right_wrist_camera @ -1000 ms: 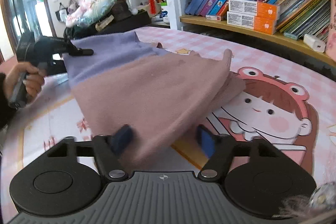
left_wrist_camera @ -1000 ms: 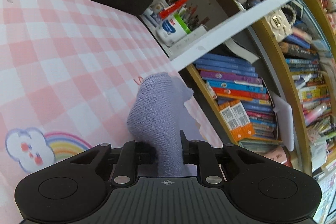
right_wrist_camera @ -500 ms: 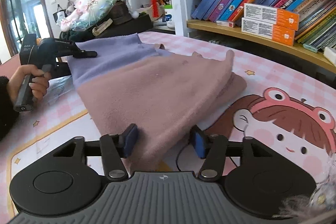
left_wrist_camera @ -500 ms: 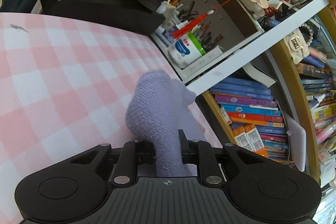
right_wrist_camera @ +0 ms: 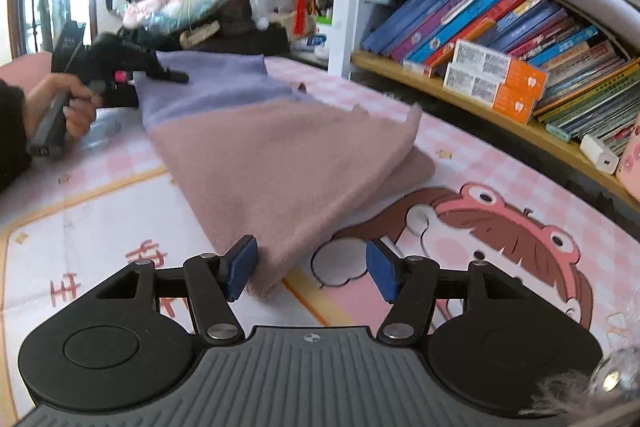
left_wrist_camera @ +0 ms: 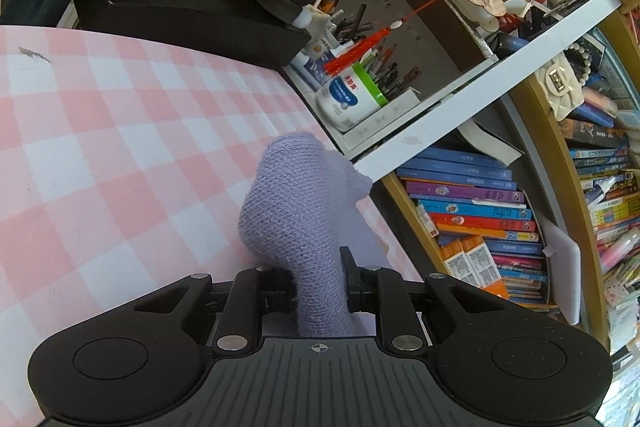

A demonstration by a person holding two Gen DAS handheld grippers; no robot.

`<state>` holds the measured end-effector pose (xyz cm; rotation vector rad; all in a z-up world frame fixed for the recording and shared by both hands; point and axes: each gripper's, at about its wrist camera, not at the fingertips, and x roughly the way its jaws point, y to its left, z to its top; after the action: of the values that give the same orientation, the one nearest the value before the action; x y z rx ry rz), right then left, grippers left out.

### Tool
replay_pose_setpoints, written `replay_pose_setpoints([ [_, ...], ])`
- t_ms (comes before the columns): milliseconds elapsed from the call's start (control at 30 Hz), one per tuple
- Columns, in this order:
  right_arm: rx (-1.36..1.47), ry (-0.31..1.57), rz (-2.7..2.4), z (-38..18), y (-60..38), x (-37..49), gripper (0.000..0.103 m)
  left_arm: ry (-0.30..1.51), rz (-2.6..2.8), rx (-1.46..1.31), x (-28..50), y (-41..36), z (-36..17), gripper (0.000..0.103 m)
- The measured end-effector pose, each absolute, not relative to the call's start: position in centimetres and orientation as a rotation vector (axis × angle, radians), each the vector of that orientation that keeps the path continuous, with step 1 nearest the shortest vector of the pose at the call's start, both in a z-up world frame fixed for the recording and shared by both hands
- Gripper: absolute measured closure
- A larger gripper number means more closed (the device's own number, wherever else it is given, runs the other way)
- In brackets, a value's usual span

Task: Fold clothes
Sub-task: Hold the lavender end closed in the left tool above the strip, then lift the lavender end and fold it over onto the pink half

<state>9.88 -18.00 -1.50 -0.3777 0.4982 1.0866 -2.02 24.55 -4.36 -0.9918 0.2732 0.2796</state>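
On the far left of the right wrist view, a hand (right_wrist_camera: 70,107) grips the handle of the left gripper (right_wrist_camera: 170,75), whose jaws are clamped on the lilac edge of the knit garment (right_wrist_camera: 280,155). In the left wrist view the same jaws stand narrow, pinching a bunched fold of lilac knit (left_wrist_camera: 304,211) between them above the pink checked tablecloth (left_wrist_camera: 100,147). The garment, lilac at its far end and dusty pink nearer, lies folded across the middle of the table, left of the bookshelf (right_wrist_camera: 500,39). The right gripper (right_wrist_camera: 312,267) holds its blue pads (right_wrist_camera: 240,263) well apart; the garment's near pink corner sits between them, touching only the left pad and clear of the right one.
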Motion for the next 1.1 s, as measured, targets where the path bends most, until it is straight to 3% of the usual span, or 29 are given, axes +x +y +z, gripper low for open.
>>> replay_pose_setpoints([
  [333,-0.349,0.523,1.076,-2.0,-18.0,10.4,0.038,0.245,0.254,-0.961,-2.1,24.2,-3.9,0.086],
  [533,-0.344,0.527,1.073,-2.0,-18.0,10.5,0.035,0.218,0.205,-0.866,-2.4,22.3,-0.4,0.086],
  [867,-0.335,0.536,1.074,-2.0,-18.0,10.7,0.034,0.195,0.034,-0.313,1.0,8.9,7.8,0.085],
  [1100,-0.323,0.548,1.083,-2.0,-18.3,10.8,0.034,0.483,-0.137,0.248,4.4,-3.5,3.0,0.074],
])
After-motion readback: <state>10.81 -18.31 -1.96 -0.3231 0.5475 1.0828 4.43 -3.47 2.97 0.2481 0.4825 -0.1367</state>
